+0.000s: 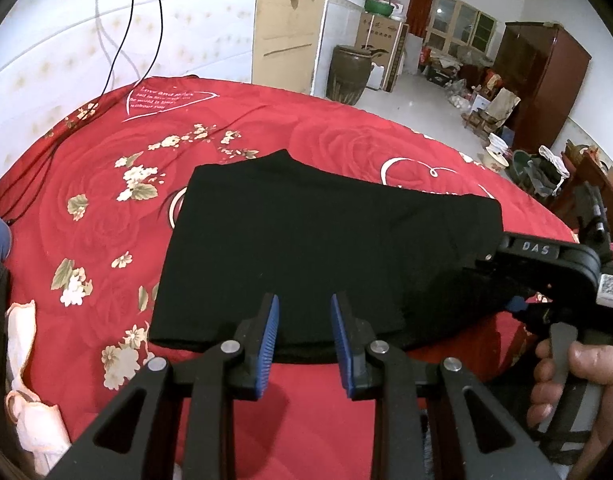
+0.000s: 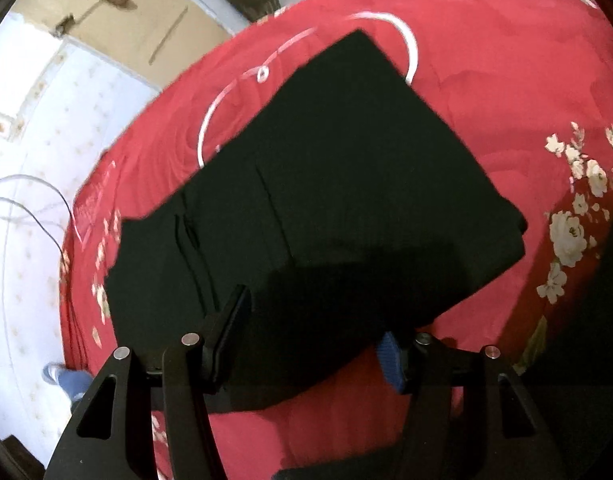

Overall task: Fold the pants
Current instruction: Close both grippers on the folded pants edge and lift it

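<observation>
Black pants (image 1: 322,248) lie folded into a flat rectangle on the red flowered bedspread (image 1: 106,220). My left gripper (image 1: 306,320) hovers over their near edge with its blue pads (image 1: 271,332) apart and nothing pinched between them. My right gripper (image 1: 502,284), held by a person's hand (image 1: 578,376), sits at the pants' right end. In the right wrist view the pants (image 2: 346,184) fill the middle. The right gripper (image 2: 310,340) stands wide there, straddling the near corner of the fabric. Its blue pad (image 2: 390,356) is beside the cloth edge, not pressing on it.
A white and peach cloth (image 1: 26,360) lies at the bed's left edge. Cables (image 1: 118,60) hang down the wall onto the far left of the bed. Beyond the bed are a brown jar (image 1: 348,74), boxes and a dark wardrobe (image 1: 542,80).
</observation>
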`<state>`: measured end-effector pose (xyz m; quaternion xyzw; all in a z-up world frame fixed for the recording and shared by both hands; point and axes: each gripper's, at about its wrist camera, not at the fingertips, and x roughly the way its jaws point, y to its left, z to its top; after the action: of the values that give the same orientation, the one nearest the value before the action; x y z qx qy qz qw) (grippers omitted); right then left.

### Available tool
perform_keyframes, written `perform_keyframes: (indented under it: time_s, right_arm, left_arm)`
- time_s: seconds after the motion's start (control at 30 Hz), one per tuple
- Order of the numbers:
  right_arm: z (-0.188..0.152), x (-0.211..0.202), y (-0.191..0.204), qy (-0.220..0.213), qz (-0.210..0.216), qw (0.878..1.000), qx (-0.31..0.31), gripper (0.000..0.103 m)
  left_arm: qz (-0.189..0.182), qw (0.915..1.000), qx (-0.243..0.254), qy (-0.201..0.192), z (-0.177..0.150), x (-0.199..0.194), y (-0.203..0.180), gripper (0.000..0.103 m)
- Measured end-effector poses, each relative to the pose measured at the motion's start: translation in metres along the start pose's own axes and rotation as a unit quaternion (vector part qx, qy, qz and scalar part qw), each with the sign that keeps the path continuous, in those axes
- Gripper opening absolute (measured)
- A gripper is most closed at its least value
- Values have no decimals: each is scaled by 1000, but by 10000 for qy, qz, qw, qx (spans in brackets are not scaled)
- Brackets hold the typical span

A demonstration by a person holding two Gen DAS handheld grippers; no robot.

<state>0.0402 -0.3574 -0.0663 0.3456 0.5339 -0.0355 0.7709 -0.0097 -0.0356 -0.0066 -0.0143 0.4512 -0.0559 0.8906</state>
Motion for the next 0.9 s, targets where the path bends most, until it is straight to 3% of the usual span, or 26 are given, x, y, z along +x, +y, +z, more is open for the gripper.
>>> perform_keyframes:
  time_s: [0.27, 0.33, 0.37, 0.43, 0.47, 0.6, 0.73, 0.8, 0.9]
  right_arm:
    - [4, 14, 0, -183, -473, 9987, -80, 59]
    - [6, 13, 3, -181, -679, 9973, -217, 47]
    - [7, 12, 1, -181, -712, 9969, -263, 32]
    - [12, 7, -3, -106, -579, 9980, -246, 14]
    - [14, 4, -3, -105, -544, 9981, -267, 10]
    - [12, -19, 23, -434, -497, 9929, -991, 8]
    - [3, -41, 72, -906, -435, 9704, -2197, 7]
    - [-7, -46, 105, -1029, -323, 9505, -2914, 5]
    - [-36, -35, 152, -989, -213, 9108, -4002, 5]
  left_arm:
    - [29, 9999, -77, 75, -1, 5, 3, 29]
    - [10, 9999, -129, 80, -1, 5, 5, 29]
    - [12, 9999, -147, 73, -1, 4, 6, 29]
    - [36, 9998, -194, 30, 0, 3, 8, 29]
    - [53, 9997, -232, 3, 1, 1, 10, 29]
    - [151, 9983, -550, -138, 5, -6, 27, 29]
    - [336, 9932, -1093, -207, 6, -12, 55, 29]
    - [401, 9892, -1391, -245, 6, -15, 70, 29]
    - [534, 9824, -1758, -327, 6, -20, 90, 29]
